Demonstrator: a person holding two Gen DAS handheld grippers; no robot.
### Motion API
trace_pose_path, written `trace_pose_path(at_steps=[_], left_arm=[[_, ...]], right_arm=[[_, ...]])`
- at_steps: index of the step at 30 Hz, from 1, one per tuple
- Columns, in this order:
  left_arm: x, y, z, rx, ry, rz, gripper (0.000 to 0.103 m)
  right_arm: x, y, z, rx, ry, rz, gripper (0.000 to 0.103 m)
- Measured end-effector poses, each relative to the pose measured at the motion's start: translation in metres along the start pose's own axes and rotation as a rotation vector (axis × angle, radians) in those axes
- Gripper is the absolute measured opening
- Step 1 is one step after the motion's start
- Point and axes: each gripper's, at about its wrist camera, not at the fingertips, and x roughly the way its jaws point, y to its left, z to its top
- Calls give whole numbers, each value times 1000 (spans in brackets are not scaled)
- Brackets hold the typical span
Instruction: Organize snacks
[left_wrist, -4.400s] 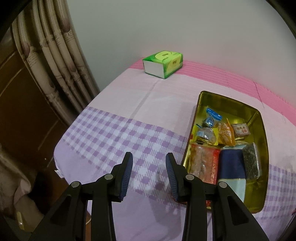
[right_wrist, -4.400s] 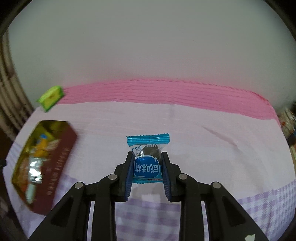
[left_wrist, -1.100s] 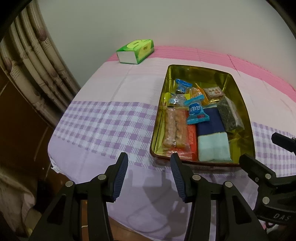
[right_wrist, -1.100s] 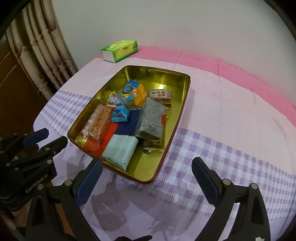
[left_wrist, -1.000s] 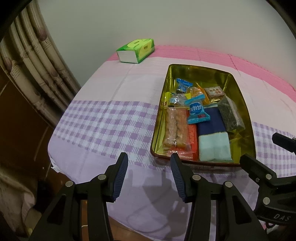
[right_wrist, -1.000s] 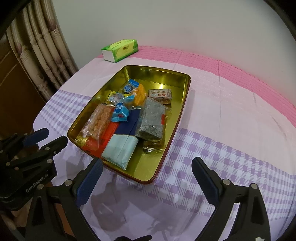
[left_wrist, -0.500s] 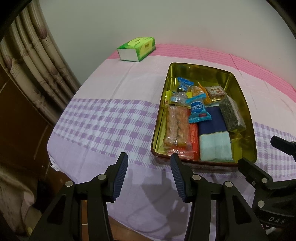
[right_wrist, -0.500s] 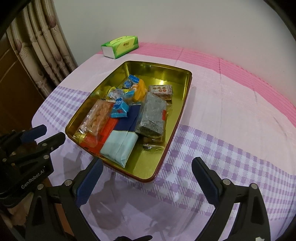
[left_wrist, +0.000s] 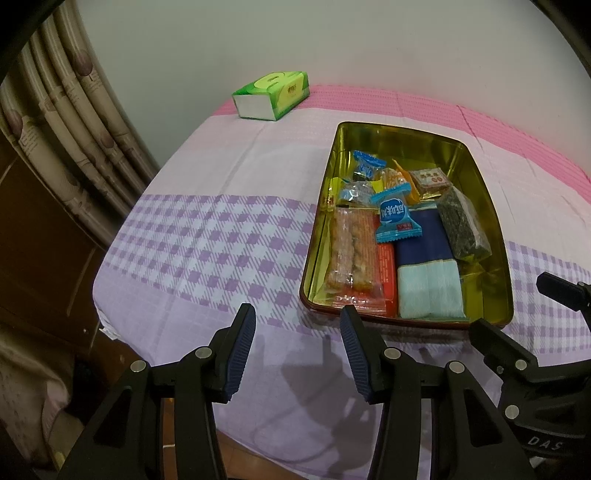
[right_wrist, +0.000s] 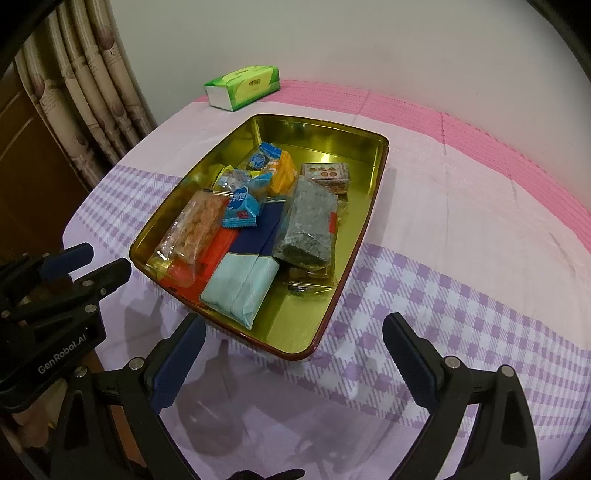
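Left wrist view, snacks: all lie inside the gold tin tray (left_wrist: 476, 177); none on the cloth.
Blue candy wrapper (left_wrist: 396, 217): on top of the pile, mid-tray, overlapping the dark blue packet (left_wrist: 424, 240).
Orange cracker pack (left_wrist: 351, 254): along the tray's left wall, reaching its near end.
Pale teal pack (left_wrist: 430, 290): near end of the tray, just right of the cracker pack.
Dark seaweed pack (left_wrist: 463, 225): along the right wall.
Small red-and-white box (left_wrist: 430, 179): far right of the pile; the tray's far end is bare.
Tray: on the purple-checked part of the tablecloth (left_wrist: 207, 236), right of centre.
Left gripper (left_wrist: 297, 350): partly open, nothing between the pads, hovering over the cloth near the tray's near-left corner.
Right gripper (right_wrist: 291, 363): jaws spread wide, holding nothing, over the tray's near edge.
Green tissue box (left_wrist: 271, 95): far left, on the pink stripe by the wall, well apart from the tray.
Curtain (left_wrist: 74, 122): hanging at the left, beyond the table edge.
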Motion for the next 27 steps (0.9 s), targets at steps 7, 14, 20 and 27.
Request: trace_pose_path(at_steps=[7, 14, 20, 27], left_arm=[[1, 0, 1, -1, 4, 1, 49], [0, 0, 0, -2, 5, 1, 49], [1, 1, 1, -5, 5, 1, 49], [1, 3, 2, -15, 0, 4, 49]], right_arm=[[1, 2, -1, -4, 3, -1, 96], [1, 2, -2, -7, 5, 1, 96], [1, 2, -1, -7, 6, 1, 96], [3, 0, -4, -5, 10, 1, 96]])
